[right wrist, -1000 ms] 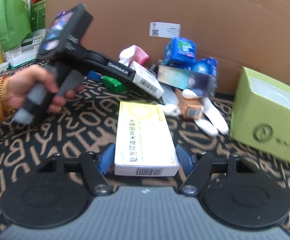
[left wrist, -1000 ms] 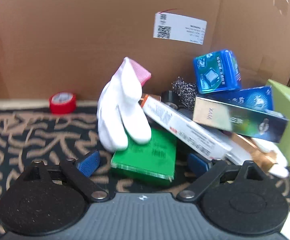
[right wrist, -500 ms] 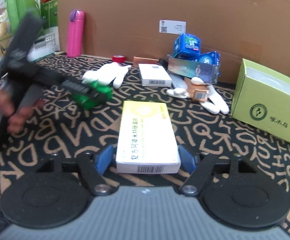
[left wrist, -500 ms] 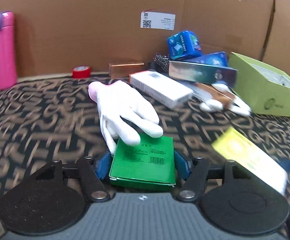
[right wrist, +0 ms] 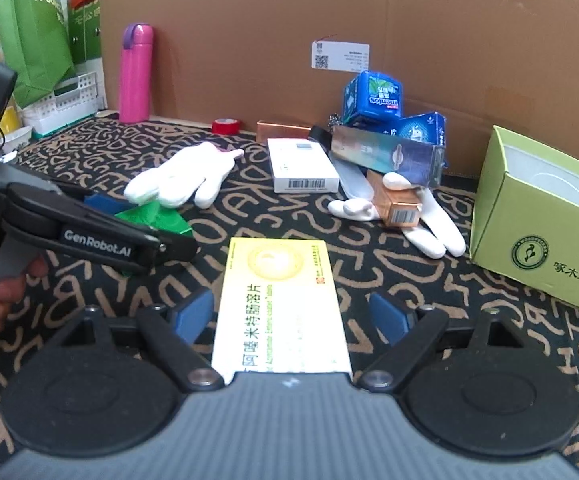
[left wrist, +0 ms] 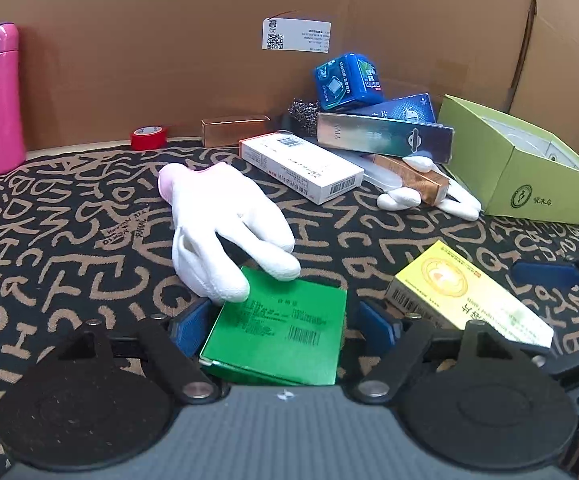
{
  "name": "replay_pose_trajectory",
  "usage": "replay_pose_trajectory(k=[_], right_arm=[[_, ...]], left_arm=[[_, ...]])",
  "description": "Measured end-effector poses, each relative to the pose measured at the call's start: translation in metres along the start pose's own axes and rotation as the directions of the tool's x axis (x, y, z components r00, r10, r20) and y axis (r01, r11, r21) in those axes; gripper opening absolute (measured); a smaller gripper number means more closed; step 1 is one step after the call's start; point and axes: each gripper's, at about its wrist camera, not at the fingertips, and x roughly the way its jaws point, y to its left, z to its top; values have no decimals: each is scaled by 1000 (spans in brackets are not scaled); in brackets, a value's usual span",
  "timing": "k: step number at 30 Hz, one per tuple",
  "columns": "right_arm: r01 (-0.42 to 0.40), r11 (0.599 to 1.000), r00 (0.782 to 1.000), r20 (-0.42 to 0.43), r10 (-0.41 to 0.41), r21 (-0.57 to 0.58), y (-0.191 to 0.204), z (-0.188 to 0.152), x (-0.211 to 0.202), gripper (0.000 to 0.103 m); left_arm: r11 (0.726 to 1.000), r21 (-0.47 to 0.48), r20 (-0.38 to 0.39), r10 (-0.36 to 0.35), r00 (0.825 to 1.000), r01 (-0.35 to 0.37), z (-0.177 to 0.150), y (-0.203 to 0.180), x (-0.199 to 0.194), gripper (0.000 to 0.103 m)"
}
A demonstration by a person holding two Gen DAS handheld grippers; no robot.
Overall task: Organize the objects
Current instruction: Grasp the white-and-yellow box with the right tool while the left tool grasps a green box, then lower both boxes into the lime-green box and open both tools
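Green box (left wrist: 277,328) lies between the left gripper's (left wrist: 285,326) just-opened jaws, seemingly released; yellow box (right wrist: 281,304) likewise inside the opening right gripper (right wrist: 289,314).

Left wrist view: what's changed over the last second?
The left tool dragged the flat green box and white glove out of the pile toward the yellow box; both tools' jaws have just been opening, boxes between them ungripped. The right tool and pile stayed put.

Both the left claw (left wrist: 285,330) and right claw (right wrist: 291,314) have just been opening, pads clear.
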Motion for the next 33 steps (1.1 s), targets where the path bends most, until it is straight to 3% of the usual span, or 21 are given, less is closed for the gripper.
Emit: replay_pose_trajectory(k=[9,11,13,14,15,18,26,33], right_arm=[[-8,999,1000,-22,9,32,-3,-4,12,81],[-20,999,1000,-23,21,46,-5,-6,14,71],[-24,998,999,-22,25,58,-6,-8,13,66],[-18,998,1000,-21,19,60,-7,-9,11,66],[-13,998,1000,-20,14,59,-9,-10,9,66],[3,997,1000,-14,-2,80,-14,-15,1,66],[80,985,996,36,-87,155,-44,-29,-37,66],[141,972,978,130,-166,186,-74,-20,-74,66]], left_arm=[[997,58,-1,-50,999,50,-5,-10,-2,81],[997,60,-1,-47,999,47,-5,-10,-3,81],[997,53,-5,-48,999,48,-5,-11,-5,76],[997,46,-7,-56,998,56,-4,-11,-6,64],[996,34,-12,-76,997,76,-3,-10,-8,64],[988,-18,-32,-151,988,151,-3,-9,-12,63],[967,-29,-52,-254,966,253,3,-37,-20,63],[933,63,27,-357,934,355,43,-83,-36,63]])
